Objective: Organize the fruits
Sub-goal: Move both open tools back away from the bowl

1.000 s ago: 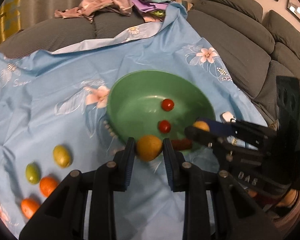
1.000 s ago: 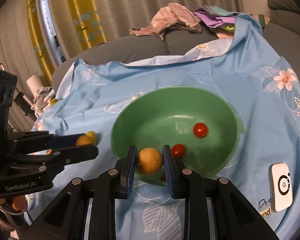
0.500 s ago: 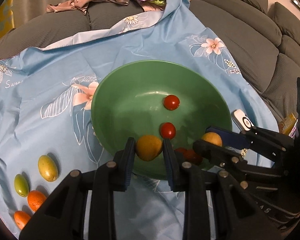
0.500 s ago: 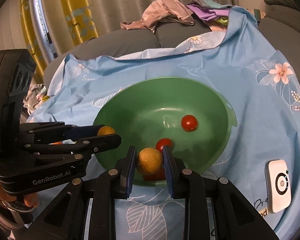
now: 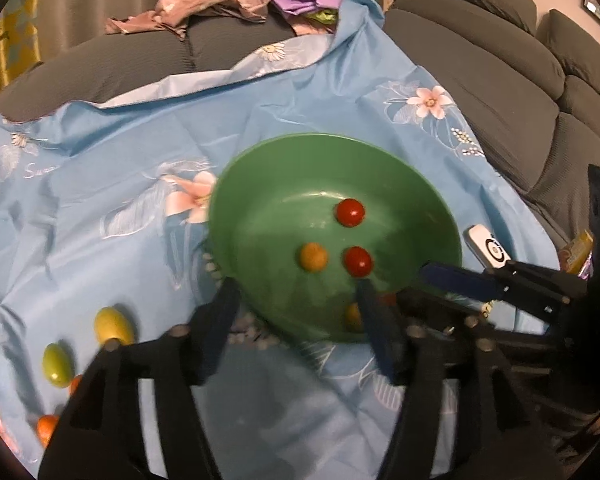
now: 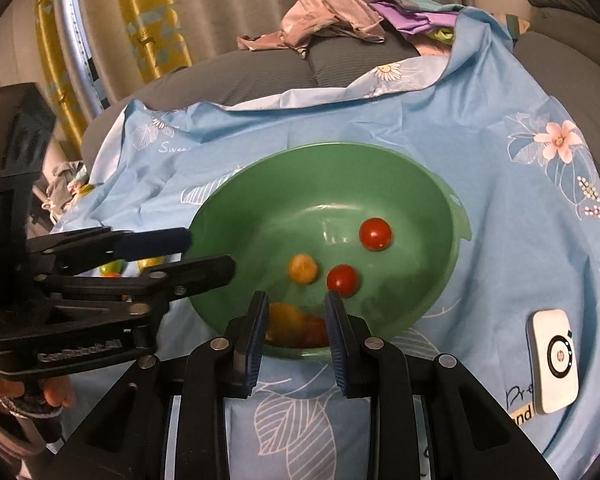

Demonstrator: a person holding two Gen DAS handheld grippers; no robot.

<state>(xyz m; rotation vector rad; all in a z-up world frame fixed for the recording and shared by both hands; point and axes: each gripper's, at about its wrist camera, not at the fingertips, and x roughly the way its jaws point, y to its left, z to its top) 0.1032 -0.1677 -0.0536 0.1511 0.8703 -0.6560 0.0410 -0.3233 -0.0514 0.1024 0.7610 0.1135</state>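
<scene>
A green bowl (image 5: 260,184) (image 6: 260,184) sits on a blue flowered cloth. In it lie two red cherry tomatoes (image 5: 350,212) (image 6: 375,233), an orange-yellow fruit (image 5: 313,256) (image 6: 302,268) and more orange and red fruit (image 6: 285,320) at the near wall. My left gripper (image 5: 298,304) is open and empty over the bowl's near left rim. My right gripper (image 6: 296,314) is open and empty over the near rim. Each gripper shows in the other's view.
Loose fruit lies on the cloth left of the bowl: a yellow one (image 5: 112,325), a green one (image 5: 57,364) and orange ones (image 5: 47,428). A white device (image 6: 554,364) lies right of the bowl. Grey sofa cushions (image 5: 500,80) and a clothes pile (image 5: 220,4) lie behind.
Both grippers have opened and let go of their orange-yellow fruits, which now lie in the bowl. Both grippers drew back a little toward the near rim.
</scene>
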